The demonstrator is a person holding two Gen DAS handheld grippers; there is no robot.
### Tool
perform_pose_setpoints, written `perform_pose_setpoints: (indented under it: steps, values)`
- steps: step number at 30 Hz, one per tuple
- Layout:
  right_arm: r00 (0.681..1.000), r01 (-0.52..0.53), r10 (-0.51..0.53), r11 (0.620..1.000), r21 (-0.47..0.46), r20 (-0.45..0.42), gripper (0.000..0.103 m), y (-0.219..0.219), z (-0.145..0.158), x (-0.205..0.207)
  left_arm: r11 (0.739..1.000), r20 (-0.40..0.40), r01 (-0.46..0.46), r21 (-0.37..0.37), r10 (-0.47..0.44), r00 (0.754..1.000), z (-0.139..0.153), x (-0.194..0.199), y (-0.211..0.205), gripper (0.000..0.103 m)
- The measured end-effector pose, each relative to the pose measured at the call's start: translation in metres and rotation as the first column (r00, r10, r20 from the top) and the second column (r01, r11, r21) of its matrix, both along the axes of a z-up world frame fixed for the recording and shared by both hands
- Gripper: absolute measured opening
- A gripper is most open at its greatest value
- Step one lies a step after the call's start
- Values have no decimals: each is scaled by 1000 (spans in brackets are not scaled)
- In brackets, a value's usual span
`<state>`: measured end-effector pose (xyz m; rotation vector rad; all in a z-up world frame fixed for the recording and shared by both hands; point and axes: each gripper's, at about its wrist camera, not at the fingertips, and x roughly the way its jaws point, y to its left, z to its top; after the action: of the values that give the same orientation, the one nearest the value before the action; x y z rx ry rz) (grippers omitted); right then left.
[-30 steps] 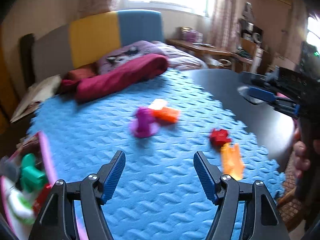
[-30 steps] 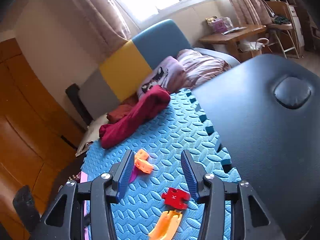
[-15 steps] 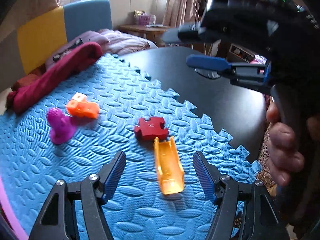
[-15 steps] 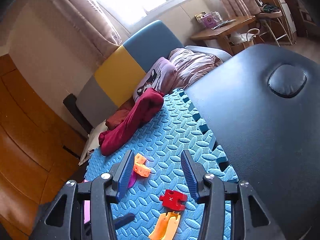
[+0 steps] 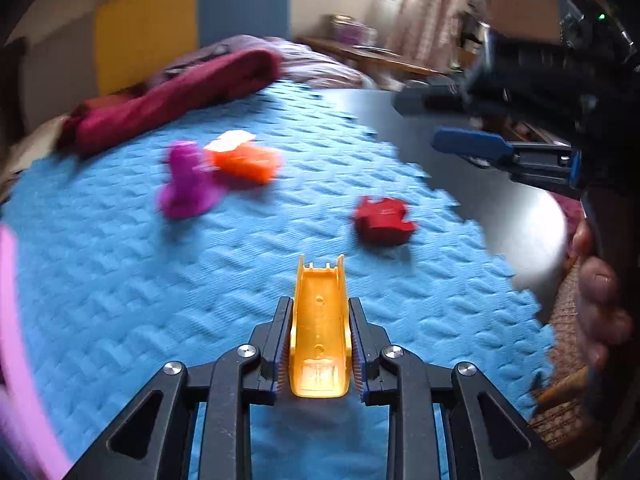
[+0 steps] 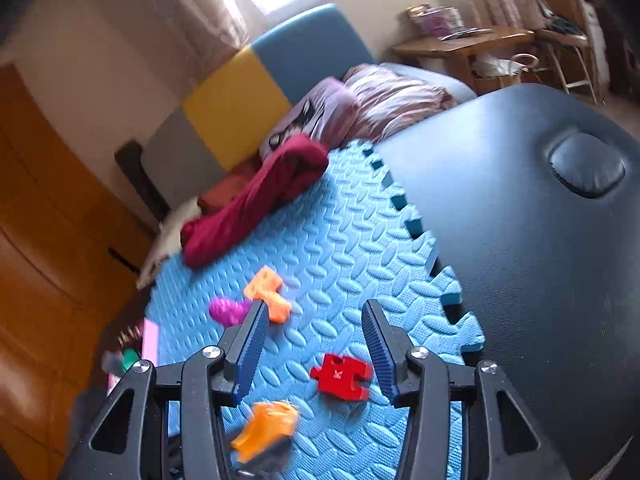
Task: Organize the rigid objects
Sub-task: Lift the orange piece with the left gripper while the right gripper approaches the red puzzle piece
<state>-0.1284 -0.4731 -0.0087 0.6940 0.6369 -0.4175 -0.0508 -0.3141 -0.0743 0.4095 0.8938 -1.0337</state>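
Note:
My left gripper is shut on an orange toy slide, held lengthwise between the pads above the blue foam mat; it also shows blurred in the right wrist view. A red puzzle piece lies on the mat ahead right; in the right wrist view it lies between my open fingers. A purple toy and an orange block lie farther back. My right gripper is open and empty, hovering above the mat.
A pink-rimmed bin with toys stands at the mat's left edge. A dark red cloth lies at the far end. A black padded table borders the mat on the right.
My left gripper moved forward and shut on the orange slide, lifting it off the mat. The right gripper stayed open and shifted a little.

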Motion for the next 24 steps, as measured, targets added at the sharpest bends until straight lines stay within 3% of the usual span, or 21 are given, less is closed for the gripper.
perform_pose_setpoints:
  steps: [5,11,15,24]
  values:
    - [988,-66,56,996,-65,-143,51,16,-11,19,994,29,-108,-22,108,994,-2,15,37,27]
    - [968,-83,57,992,-96,-246,63,21,-23,29,992,86,-108,-60,113,990,-4,7,47,27]
    - [955,-100,74,992,-78,-287,70,21,-31,35,991,51,-112,-78,116,992,-4,11,51,27]
    - [916,-115,70,989,-91,-396,71,25,-49,49,992,74,-109,-65,114,991,-5,10,49,27]
